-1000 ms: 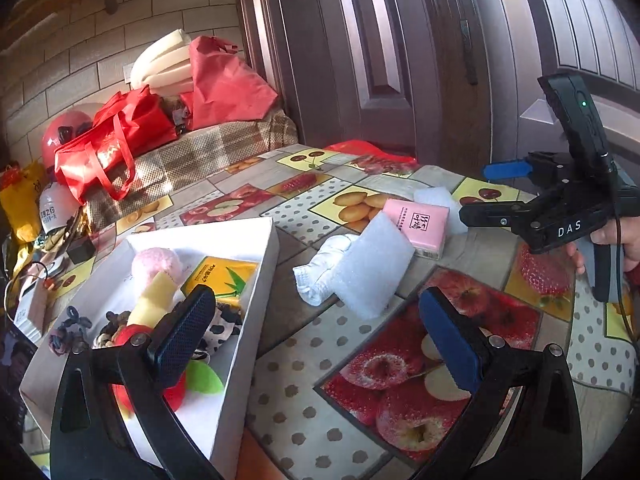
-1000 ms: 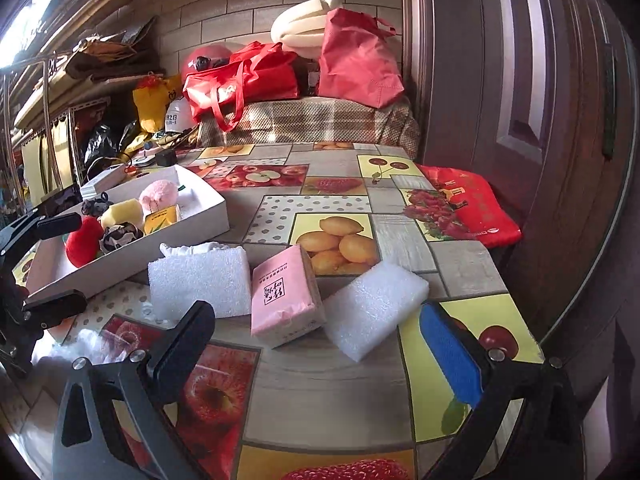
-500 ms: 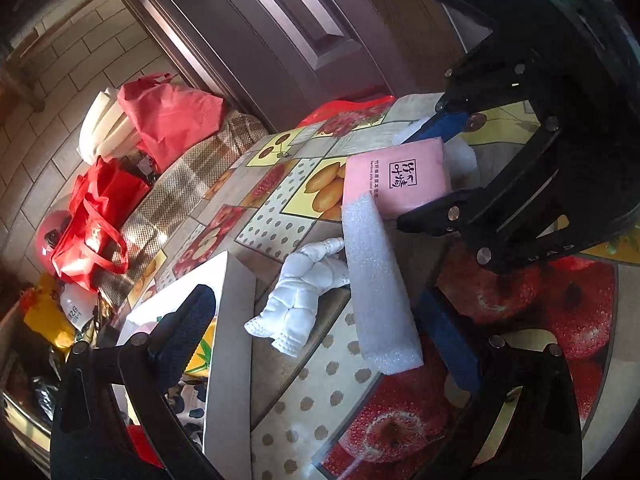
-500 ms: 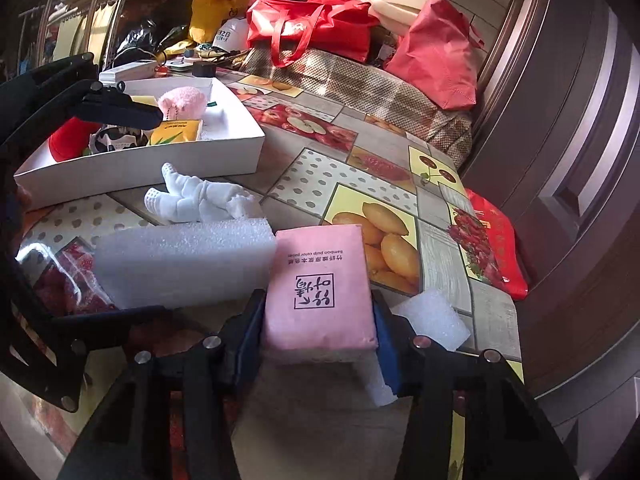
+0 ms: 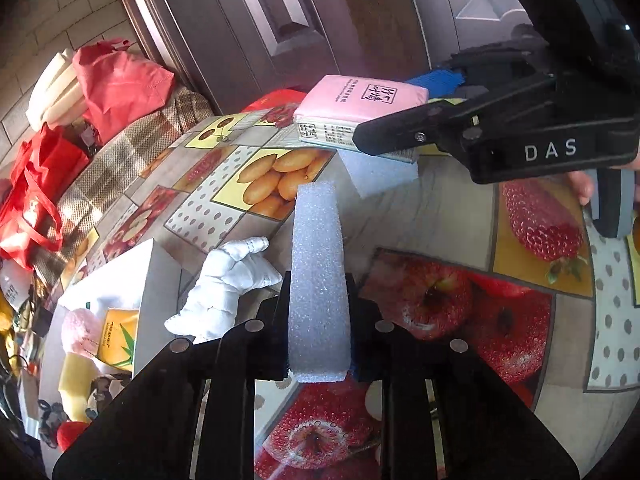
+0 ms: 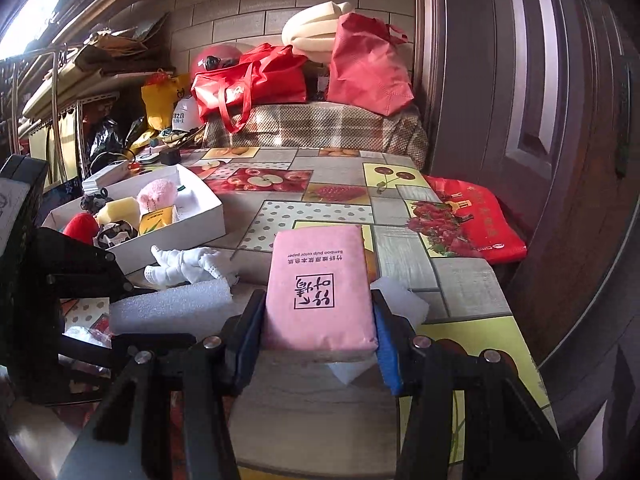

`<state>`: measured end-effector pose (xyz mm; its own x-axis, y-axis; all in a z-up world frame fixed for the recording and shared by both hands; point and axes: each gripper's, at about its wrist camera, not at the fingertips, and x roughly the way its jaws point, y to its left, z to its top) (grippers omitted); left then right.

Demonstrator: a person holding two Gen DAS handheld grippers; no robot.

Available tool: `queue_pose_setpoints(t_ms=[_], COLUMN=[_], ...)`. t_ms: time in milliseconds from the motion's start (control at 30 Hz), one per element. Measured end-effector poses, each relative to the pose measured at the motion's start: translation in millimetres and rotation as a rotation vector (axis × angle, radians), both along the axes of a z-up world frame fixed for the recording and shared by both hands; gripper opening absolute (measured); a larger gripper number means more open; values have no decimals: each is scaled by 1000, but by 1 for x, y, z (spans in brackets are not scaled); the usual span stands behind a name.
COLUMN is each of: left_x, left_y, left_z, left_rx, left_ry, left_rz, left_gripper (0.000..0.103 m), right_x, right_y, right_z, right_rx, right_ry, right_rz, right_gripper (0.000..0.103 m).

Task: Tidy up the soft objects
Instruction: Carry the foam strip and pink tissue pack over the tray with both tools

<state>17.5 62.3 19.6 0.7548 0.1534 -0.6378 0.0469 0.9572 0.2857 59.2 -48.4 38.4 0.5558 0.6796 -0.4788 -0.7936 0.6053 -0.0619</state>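
Observation:
My left gripper (image 5: 319,320) is shut on a long white foam block (image 5: 318,264), squeezed between its pads and pointing away over the fruit-print tablecloth. My right gripper (image 6: 318,328) is shut on a pink tissue pack (image 6: 320,288) and holds it above the table; the pink tissue pack (image 5: 360,108) shows at upper right in the left wrist view. A second white foam block (image 5: 380,172) lies under that pack. A small white soft doll (image 5: 228,284) lies beside the white box (image 5: 156,280). The box (image 6: 180,232) holds several soft toys.
Red bags (image 6: 256,80) and a folded foam mat (image 6: 316,28) sit on a plaid-covered bench at the table's far end. A red bag (image 6: 476,216) lies at the right table edge beside a dark door (image 6: 540,100). A cluttered shelf stands at left.
The left gripper closed on the long foam block, which now stands between its pads. The right gripper closed on the pink tissue pack and lifted it off the table.

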Motion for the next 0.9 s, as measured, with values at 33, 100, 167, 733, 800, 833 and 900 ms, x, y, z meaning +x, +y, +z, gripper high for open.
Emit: queue_pose_setpoints(t_ms=[33, 100, 167, 733, 800, 833, 900], left_x=[-4, -14, -29, -149, -159, -164, -172], left_y=[4, 7, 6, 60, 72, 76, 84], left_z=[4, 13, 22, 43, 43, 43, 42], left_rx=[-26, -56, -57, -122, -137, -145, -156], left_ry=[-27, -96, -187, -484, -498, -504, -515], left_rz=[16, 41, 63, 340, 377, 394, 424], left_gripper=[19, 19, 19, 19, 19, 19, 19], right_x=[0, -2, -4, -60, -65, -68, -73], right_y=[-2, -7, -14, 1, 8, 10, 13], right_z=[1, 2, 4, 20, 19, 19, 18], right_rx=[10, 45, 96, 259, 244, 237, 229], right_ry=[-1, 7, 17, -43, -51, -54, -57], right_rz=[-5, -16, -39, 24, 41, 47, 56], right_gripper=[50, 50, 50, 50, 50, 50, 50])
